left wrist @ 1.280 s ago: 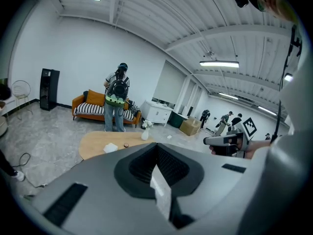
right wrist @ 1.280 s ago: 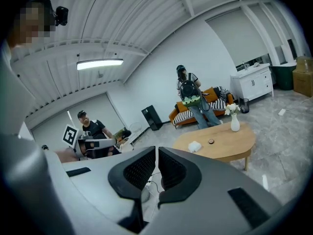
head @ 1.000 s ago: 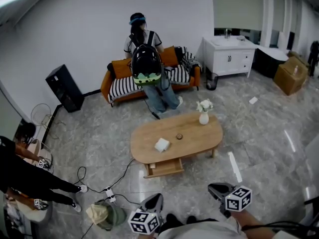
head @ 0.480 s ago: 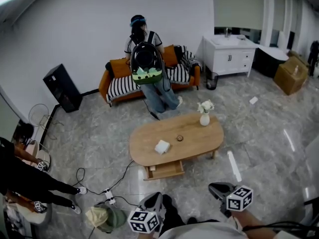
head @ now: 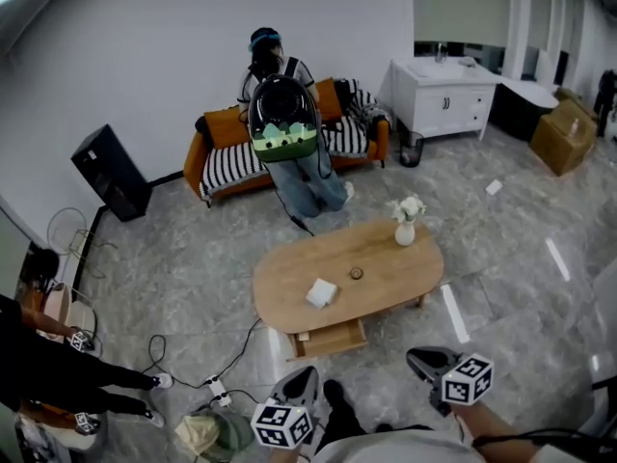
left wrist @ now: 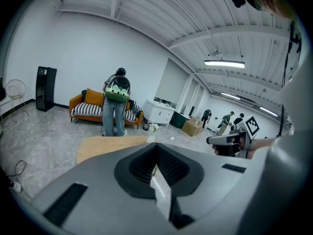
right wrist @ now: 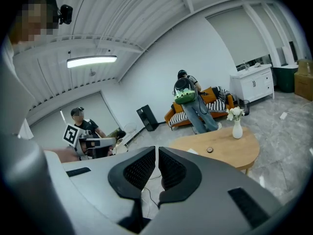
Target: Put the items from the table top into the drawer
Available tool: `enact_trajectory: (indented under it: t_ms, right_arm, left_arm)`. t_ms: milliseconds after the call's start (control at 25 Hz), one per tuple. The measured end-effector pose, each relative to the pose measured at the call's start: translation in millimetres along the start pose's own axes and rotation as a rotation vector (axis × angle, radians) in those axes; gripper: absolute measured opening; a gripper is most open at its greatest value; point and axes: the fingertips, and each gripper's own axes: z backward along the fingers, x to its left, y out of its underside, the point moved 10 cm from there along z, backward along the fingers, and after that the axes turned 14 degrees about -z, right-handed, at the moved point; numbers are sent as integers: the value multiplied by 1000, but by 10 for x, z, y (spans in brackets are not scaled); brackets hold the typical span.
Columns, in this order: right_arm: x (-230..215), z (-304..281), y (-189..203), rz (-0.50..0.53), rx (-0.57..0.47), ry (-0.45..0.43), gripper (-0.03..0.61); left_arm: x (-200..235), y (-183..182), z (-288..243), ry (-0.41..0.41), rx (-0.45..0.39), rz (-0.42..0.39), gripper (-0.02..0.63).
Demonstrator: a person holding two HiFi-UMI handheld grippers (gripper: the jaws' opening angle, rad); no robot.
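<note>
Jaws shut, seemingly empty — white item (head: 321, 293) well ahead.

Round item (head: 356, 273) on the table (head: 289, 280) — too small to identify; drawer (head: 333, 340) half hidden.
</note>
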Motion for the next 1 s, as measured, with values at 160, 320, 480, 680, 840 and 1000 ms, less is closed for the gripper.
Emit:
enact_trajectory:
  t_ms: [160,320,480,680,840,1000]
  right_arm:
    - [9,-321,-227,-14,-12,13,43]
    - [68,-673,-466,-24,-23,33,43]
    - [96,-1008,-659,-27,-33,48,43]
    - [90,-1369,-813,-34,-25,67,43]
    - [86,-1644,-875,-32,-7,83,43]
    - [106,-1801,-907,-29,1,88,44]
  left_arm:
    - [334,-200,-206,26,7,-9,0]
    - [714,-398,-375,57,25,-29,0]
    - [1057,-517,-550,81,35,-38,0]
    - [1388,-608,-724,105,51,-34,0]
    - [1631,-610,-822,118,65,-28,0]
    - [1816,-582,-887,122,74,-27,0]
